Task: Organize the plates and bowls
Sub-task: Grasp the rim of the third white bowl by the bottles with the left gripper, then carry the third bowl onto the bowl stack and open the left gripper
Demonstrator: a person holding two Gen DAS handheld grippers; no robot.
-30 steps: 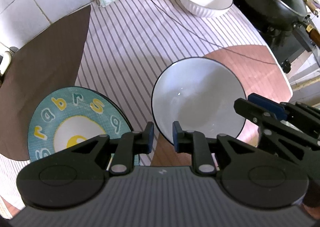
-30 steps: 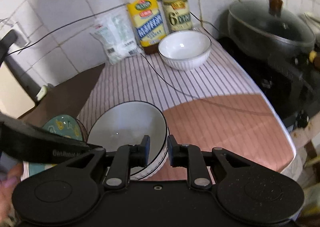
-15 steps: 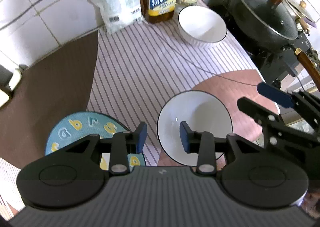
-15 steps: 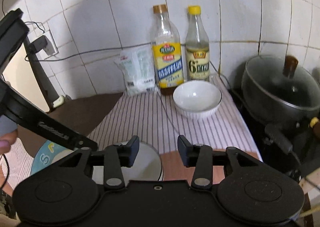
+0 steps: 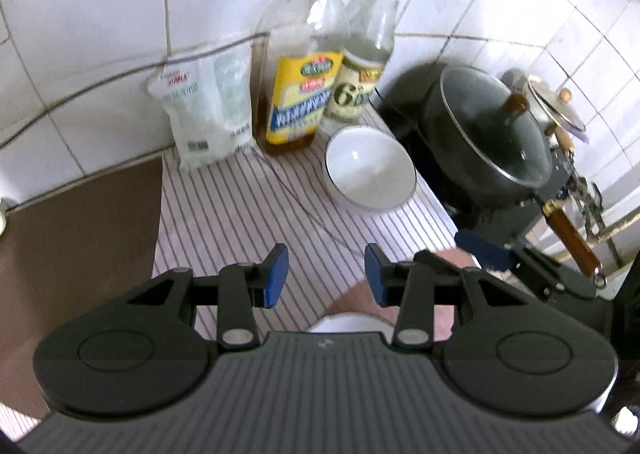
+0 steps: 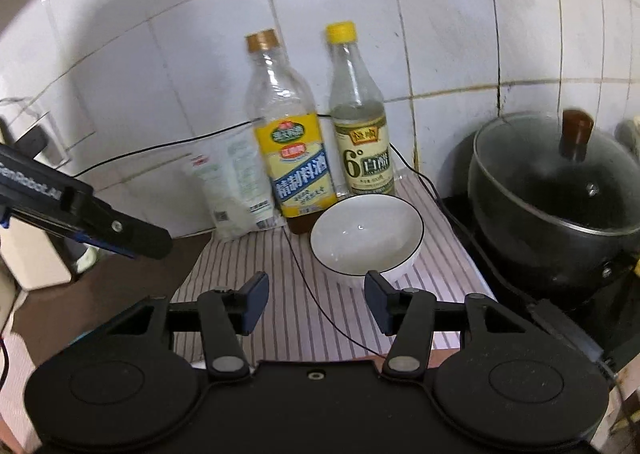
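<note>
A white ribbed bowl (image 5: pixel 370 169) (image 6: pixel 366 236) with a dark rim stands on the striped cloth in front of two bottles. Only the rim of a second white bowl (image 5: pixel 344 324) peeks out under my left gripper's body. My left gripper (image 5: pixel 326 280) hangs above the cloth, its jaws opening with nothing between them. In the right wrist view my right gripper (image 6: pixel 316 298) is also opening and holds nothing; its right fingertip (image 6: pixel 378 298) overlaps the near rim of the ribbed bowl in the picture. The right gripper's blue pad (image 5: pixel 480 250) shows at the right of the left wrist view.
An oil bottle (image 6: pixel 294 165), a vinegar bottle (image 6: pixel 362 145) and a white packet (image 6: pixel 236 189) stand against the tiled wall. A lidded black pot (image 6: pixel 560 205) sits on the stove to the right. A thin black cable (image 6: pixel 316 306) crosses the cloth. A brown mat (image 5: pixel 76 238) lies left.
Both grippers let go of the near bowl's rim, opened and rose away from it, tilting up toward the wall. The near bowl and the blue plate dropped almost out of view.
</note>
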